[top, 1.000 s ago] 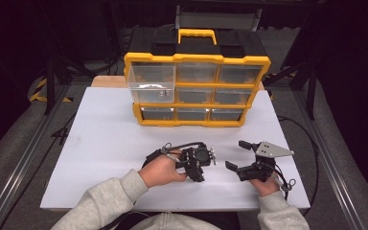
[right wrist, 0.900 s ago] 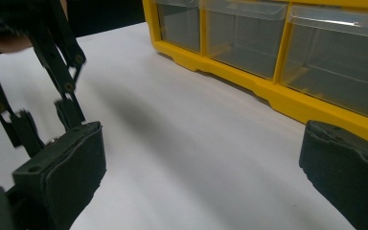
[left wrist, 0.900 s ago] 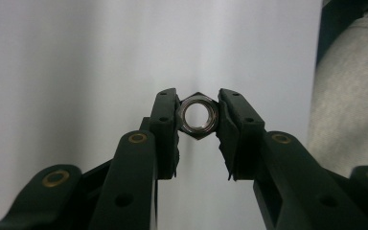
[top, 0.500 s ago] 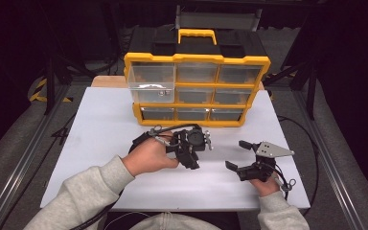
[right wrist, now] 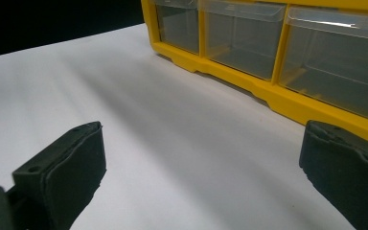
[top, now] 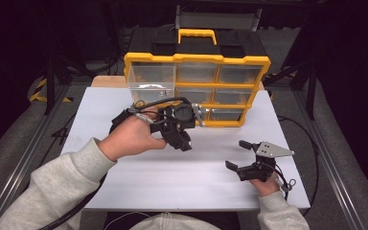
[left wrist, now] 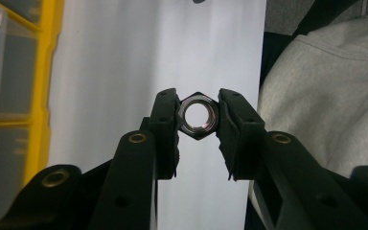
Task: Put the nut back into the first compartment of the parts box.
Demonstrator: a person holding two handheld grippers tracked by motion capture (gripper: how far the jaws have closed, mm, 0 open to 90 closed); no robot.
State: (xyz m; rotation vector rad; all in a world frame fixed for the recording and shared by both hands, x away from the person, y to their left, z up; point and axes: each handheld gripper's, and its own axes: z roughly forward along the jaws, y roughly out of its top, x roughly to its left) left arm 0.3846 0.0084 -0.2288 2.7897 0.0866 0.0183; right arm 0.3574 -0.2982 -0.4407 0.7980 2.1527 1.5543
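A steel hex nut sits pinched between the two black pads of my left gripper, its hole facing the camera. My left gripper is raised above the white table, in front of the yellow organizer with clear drawers. The organizer's top left drawer stands pulled out. My right gripper rests low at the table's front right, open, with nothing between its pads. It faces the organizer's bottom row.
The organizer's yellow edge runs down the left of the left gripper view, and a grey sleeve shows at the right. Black cables trail off both table sides. Open white table lies between the grippers and the organizer.
My left hand has lifted off the table and moved toward the organizer, still gripping the nut. The right gripper has stayed where it was.
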